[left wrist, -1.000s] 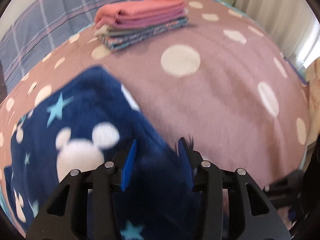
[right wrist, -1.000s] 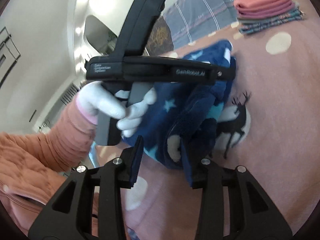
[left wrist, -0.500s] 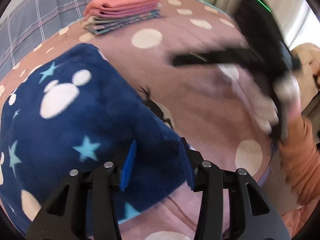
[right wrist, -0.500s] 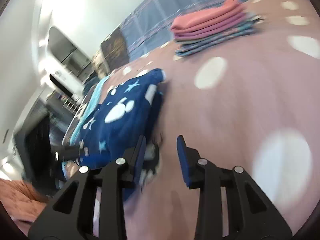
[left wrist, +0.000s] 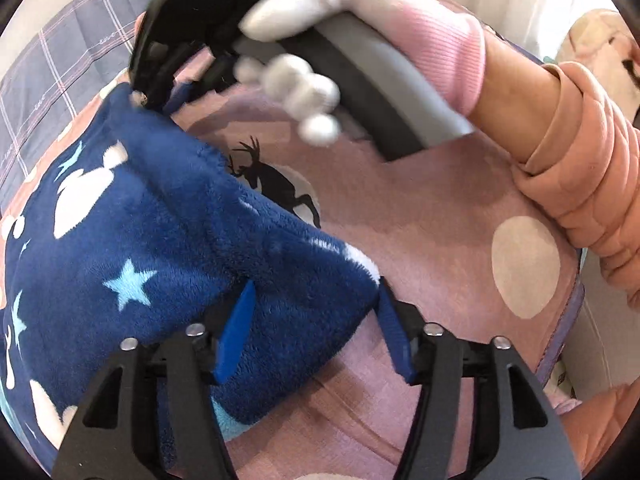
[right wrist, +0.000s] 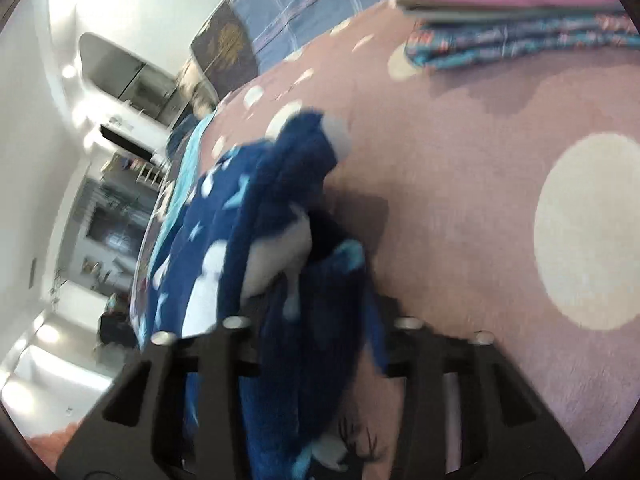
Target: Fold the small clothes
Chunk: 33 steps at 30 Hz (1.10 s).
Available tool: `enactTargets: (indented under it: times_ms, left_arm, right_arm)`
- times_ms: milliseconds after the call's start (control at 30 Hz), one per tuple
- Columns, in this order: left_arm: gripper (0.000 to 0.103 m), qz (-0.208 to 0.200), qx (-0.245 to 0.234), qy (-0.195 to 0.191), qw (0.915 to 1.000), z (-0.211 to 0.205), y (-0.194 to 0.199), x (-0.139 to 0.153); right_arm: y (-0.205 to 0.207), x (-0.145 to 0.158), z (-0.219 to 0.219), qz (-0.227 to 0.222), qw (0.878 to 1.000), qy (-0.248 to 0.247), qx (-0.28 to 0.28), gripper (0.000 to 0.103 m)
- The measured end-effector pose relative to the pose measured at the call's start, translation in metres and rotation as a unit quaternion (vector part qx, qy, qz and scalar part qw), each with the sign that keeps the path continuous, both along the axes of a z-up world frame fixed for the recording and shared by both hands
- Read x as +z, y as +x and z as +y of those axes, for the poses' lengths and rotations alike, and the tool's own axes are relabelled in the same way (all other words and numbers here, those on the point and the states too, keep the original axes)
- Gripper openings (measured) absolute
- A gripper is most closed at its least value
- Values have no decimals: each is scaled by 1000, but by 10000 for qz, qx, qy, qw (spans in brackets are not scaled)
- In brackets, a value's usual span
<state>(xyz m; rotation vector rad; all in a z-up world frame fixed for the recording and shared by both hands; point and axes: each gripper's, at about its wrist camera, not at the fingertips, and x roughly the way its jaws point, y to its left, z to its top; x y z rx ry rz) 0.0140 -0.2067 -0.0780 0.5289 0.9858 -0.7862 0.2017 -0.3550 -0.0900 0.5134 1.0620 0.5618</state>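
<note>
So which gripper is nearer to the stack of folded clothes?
Right. The right gripper, at the far corner of the blue garment, has the stack close ahead. The left gripper is at the garment's near end; the stack is out of its view.

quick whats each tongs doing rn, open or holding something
Left tongs: closed on the blue fleece garment.
Right tongs: gripping the same garment's far edge.

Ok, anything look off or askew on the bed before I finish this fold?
Nothing damaged or spilled. The navy fleece garment is bunched unevenly, its thick folded corner between the left gripper fingers. The folded stack behind sits neat on the pink blanket.
</note>
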Motion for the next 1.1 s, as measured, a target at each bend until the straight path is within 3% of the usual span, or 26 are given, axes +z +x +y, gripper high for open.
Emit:
enactTargets:
  times_ms: [133, 167, 200, 267, 333, 467, 567, 633, 700, 733, 800, 967, 1100]
  left_arm:
    - [52, 71, -99, -119, 9999, 6, 0, -2]
    - [52, 52, -113, -134, 9998, 7, 0, -2]
    - [52, 52, -113, -159, 9998, 8, 0, -1]
    - [52, 82, -103, -253, 9996, 11, 1, -1]
    - [52, 107, -98, -342, 9993, 15, 0, -1]
    - [52, 128, -98, -426, 9990, 20, -1, 0]
    - [56, 130, -105, -497, 9986, 19, -4, -1]
    - [59, 134, -109, -534, 9984, 19, -4, -3]
    - [59, 42, -104, -524, 9986, 19, -6, -3]
    - [59, 10, -73, -532, 9986, 19, -7, -2]
    - [59, 87, 11, -667, 9977, 23, -14, 0]
    - [53, 305, 173, -1137, 9929, 56, -18, 14]
    - [48, 344, 563, -1699, 9832, 106, -25, 32]
  right_arm:
    - [2, 25, -10, -651, 9949, -207, -736, 0]
    - [9, 21, -15, -669, 9920, -493, -950, 0]
    - [19, 9, -22, -405, 9913, -600, -1100, 0]
    - [25, -12, -30, 48, 9942, -310, -1033, 0]
    - [14, -14, -36, 35, 9956, 28, -939, 1]
    - [-18, 13, -39, -309, 9967, 400, -637, 4]
    - [-45, 36, -20, -686, 9942, 822, -12, 4]
    - [-51, 30, 2, -552, 9967, 545, 236, 6]
    - [-43, 0, 22, -139, 9992, -369, 27, 0]
    - [-40, -13, 27, -122, 9989, -452, -17, 0]
    - [-40, -20, 25, -163, 9997, -61, -192, 0]
    - [-57, 16, 27, -409, 9964, -633, -377, 3]
    - [-93, 50, 35, -785, 9962, -371, -80, 6]
